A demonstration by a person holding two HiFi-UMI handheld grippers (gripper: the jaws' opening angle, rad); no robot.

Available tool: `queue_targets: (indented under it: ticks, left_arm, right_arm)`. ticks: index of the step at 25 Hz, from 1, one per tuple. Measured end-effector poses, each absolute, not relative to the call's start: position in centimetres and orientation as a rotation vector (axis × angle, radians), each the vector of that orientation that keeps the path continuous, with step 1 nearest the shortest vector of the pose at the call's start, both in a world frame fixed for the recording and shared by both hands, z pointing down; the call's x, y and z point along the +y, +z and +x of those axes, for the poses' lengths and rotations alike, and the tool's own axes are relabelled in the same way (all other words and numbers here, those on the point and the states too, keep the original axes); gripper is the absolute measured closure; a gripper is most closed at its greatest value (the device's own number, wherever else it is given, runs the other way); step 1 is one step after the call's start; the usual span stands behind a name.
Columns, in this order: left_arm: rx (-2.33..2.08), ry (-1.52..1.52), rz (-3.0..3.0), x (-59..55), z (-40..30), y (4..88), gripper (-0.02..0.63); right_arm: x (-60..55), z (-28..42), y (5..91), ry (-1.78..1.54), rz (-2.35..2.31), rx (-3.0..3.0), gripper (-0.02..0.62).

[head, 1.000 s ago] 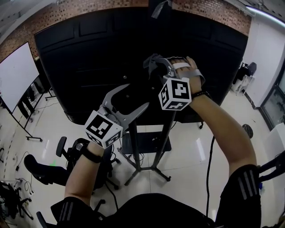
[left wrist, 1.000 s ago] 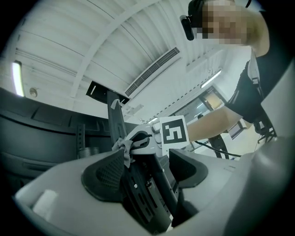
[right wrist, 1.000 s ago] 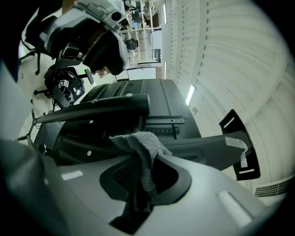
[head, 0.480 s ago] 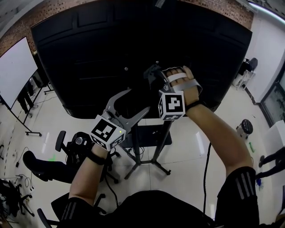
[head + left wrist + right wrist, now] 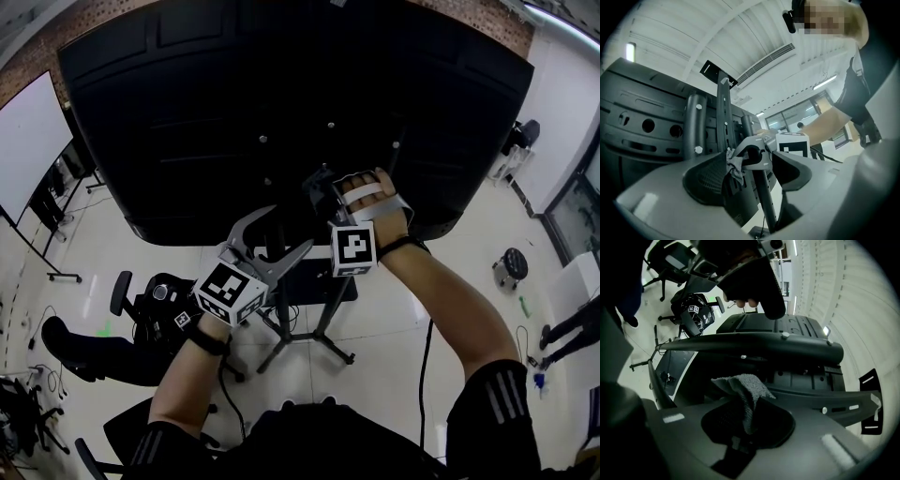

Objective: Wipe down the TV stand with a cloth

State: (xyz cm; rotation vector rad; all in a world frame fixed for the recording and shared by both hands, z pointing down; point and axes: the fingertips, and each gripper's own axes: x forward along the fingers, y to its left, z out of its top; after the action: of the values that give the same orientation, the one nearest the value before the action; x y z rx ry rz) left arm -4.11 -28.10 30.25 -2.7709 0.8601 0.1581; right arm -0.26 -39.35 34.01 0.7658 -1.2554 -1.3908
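Pinched shut, my right hand-held gripper (image 5: 319, 184) has its jaws pressed together on a small grey cloth (image 5: 743, 391), which bunches up out of the pinch and folds over to one side. I hold it up against the TV stand (image 5: 333, 300), at the dark upright column behind the big black back panel of the TV (image 5: 234, 112). From the right gripper view the cloth sits just below a rounded black crossbar (image 5: 754, 346) of the mount; it looks close enough to touch, though I cannot tell for certain that it does. My right hand (image 5: 375, 202) is strapped over the handle, with the marker cube (image 5: 353, 248) just beneath it. My left hand-held gripper (image 5: 286, 229) is lower and to the left, near the right one but apart from it, and its two grey jaws are spread wide with nothing between them. Looking along those jaws I see the column, the cloth hanging beside it and the other gripper's cube. The left cube (image 5: 228, 292) sits above my wrist. Below my arms the stand's black legs splay over a glossy white floor (image 5: 394, 319). A black office chair (image 5: 155, 305) stands off to the left, and a whiteboard (image 5: 28, 141) is further left by the brick wall (image 5: 469, 19).
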Motion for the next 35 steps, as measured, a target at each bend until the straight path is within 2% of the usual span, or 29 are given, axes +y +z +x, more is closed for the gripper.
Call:
queue_targets:
  ticks: [17, 25, 35]
  left_arm:
    - [0.925, 0.068, -2.874, -28.6, -3.5, 36.6, 0.273]
    - [0.885, 0.147, -2.862, -26.9, -3.3, 33.8, 0.273]
    - [0.749, 0.242, -2.809, -24.9, 0.2, 28.0, 0.273]
  right_arm:
    - [-38.7, -0.1, 41.5, -1.278, 0.702, -1.379, 0.537]
    - [-33.8, 0.7, 34.9, -1.004, 0.993, -2.027, 0.537]
    - [-31.4, 8.6, 24.6, -0.969, 1.301, -2.190, 0.537]
